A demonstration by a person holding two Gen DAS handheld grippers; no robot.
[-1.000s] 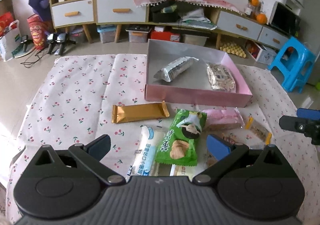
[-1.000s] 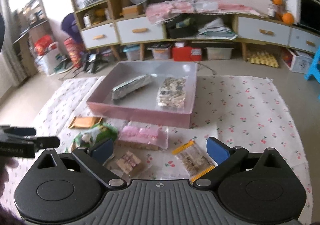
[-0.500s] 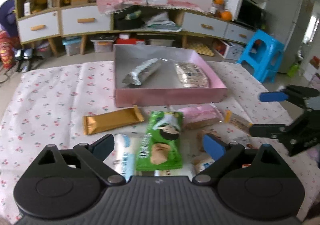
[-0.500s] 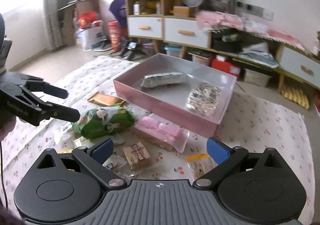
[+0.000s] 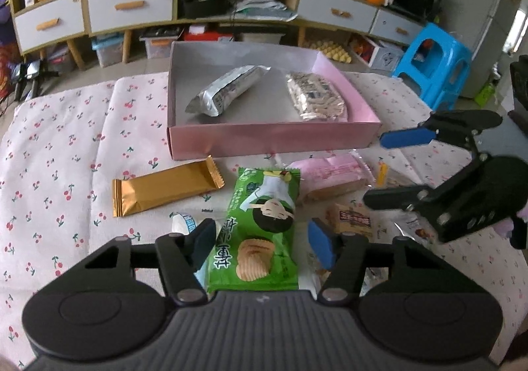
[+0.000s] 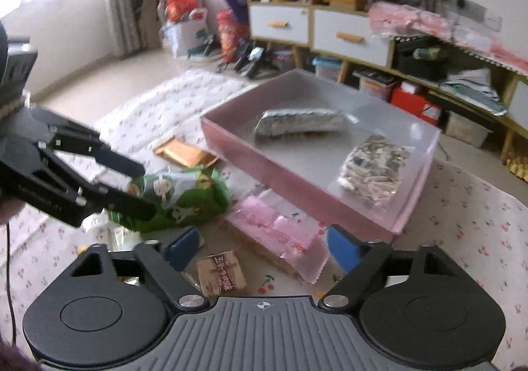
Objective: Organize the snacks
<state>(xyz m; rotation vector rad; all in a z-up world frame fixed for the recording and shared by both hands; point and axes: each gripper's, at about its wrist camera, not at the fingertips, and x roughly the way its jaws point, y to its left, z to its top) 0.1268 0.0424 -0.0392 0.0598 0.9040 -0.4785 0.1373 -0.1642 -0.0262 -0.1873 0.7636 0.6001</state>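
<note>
both claws closing over the snack pile

a cherry-print cloth (image 5: 66, 146) covers the floor, with an open pink box (image 5: 274, 136) on it. inside the box lie a silver foil packet (image 5: 227, 90) and a clear bag of small sweets (image 5: 315, 97). in front sit a green crisp bag (image 5: 260, 229), a pink wafer pack (image 6: 277, 232), a gold bar (image 5: 165, 187) and a small brown square snack (image 6: 221, 273). the left gripper (image 5: 260, 242) is closing around the green crisp bag, pads not yet touching. the right gripper (image 6: 264, 247) is closing over the wafer pack and square snack, gripping nothing.
</note>
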